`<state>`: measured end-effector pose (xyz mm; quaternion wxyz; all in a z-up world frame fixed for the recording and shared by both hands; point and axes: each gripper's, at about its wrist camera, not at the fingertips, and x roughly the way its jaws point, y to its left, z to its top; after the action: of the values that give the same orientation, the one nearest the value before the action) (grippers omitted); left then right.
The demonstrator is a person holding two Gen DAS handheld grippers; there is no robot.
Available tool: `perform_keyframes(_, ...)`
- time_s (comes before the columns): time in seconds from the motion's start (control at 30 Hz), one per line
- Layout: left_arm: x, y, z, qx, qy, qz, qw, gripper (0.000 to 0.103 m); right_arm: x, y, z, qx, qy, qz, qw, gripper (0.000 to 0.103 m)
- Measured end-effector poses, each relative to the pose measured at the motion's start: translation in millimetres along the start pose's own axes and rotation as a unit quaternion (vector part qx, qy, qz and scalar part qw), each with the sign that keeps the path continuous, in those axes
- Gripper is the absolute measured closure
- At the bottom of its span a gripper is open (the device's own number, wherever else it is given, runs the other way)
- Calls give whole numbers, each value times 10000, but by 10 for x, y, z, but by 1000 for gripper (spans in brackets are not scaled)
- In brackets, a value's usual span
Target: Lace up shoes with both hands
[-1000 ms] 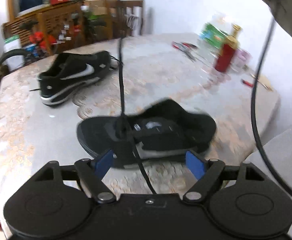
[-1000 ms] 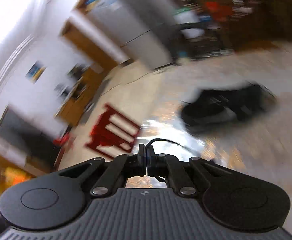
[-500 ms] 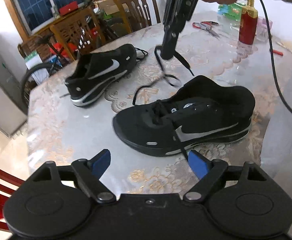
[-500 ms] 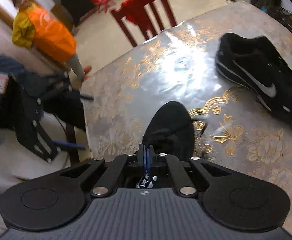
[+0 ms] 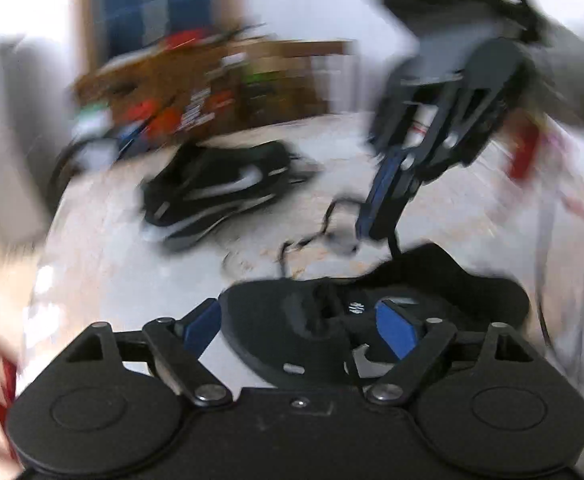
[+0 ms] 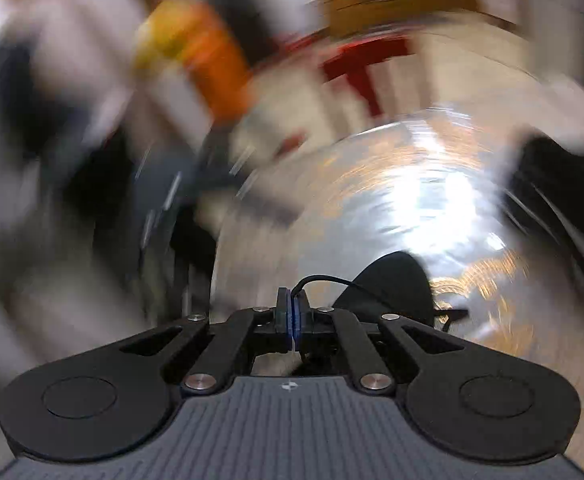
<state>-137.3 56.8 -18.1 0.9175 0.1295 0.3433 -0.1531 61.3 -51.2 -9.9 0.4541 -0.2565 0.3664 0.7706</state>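
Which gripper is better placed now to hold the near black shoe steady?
Probably the left gripper: it is open, with the near black shoe directly ahead. The right gripper is shut on the black shoelace.

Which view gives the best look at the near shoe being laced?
The left wrist view: the near shoe fills the lower middle, toe, tongue and collar visible between the open left tongs, though blurred. The right wrist view shows only a dark rounded part of it beyond the right tongs, shut on the lace.
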Motion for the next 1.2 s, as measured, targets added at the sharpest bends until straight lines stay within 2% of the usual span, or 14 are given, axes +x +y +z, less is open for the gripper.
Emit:
perform_keyframes(0.1,63,-197,117,1461,-143,-369,9885,20,69,-2,69,-482,776,577,9941,101)
perform_keyframes(0.33,281,-346,424,2881,-1125,-1497,9391,24,-59,-79,396,-934,1856,1307,9694,101)
perform_keyframes(0.4,340,-360,514,3097,-1231,-1757,9263,60,-113,-109,469,-922,2031,1338,9656,101)
perform_keyframes(0.47,376,-308,581,2848,-962,-1894,9348,101,-160,-115,514,-942,2168,1314,9627,101)
perform_keyframes(0.63,467,-177,748,2205,-284,-2221,9493,100,-260,-94,483,-934,2199,925,9666,98)
perform_keyframes(0.7,482,-135,792,1927,-34,-2239,9554,100,-313,-118,449,-646,1908,347,9789,82)
perform_keyframes(0.77,414,-140,743,1634,87,-1844,9691,100,-451,-167,368,44,1409,-582,9883,35)
perform_keyframes(0.83,358,-182,701,1560,58,-1604,9746,100,-707,-199,155,1590,629,-1376,9756,32)
perform_keyframes(0.87,330,-202,681,1523,44,-1483,9771,100,-834,-221,-18,2809,222,-1621,9457,34)
perform_keyframes(0.9,303,-223,660,1485,30,-1363,9795,100,-960,-242,-192,3977,-188,-1837,8987,43)
perform_keyframes(1.0,219,-286,598,1370,-13,-999,9855,100,-1005,77,-806,6735,-1872,-1031,7076,54)
perform_keyframes(1.07,170,-345,541,1435,-74,-775,9866,100,-756,330,-986,7603,-2293,-345,6068,54)
perform_keyframes(1.1,139,-419,468,1806,-193,-705,9808,100,-644,407,-1032,7821,-2280,-228,5795,54)
perform_keyframes(1.2,-9,-580,215,2929,-502,-666,9525,100,-375,577,-1102,8194,-2039,-260,5351,54)
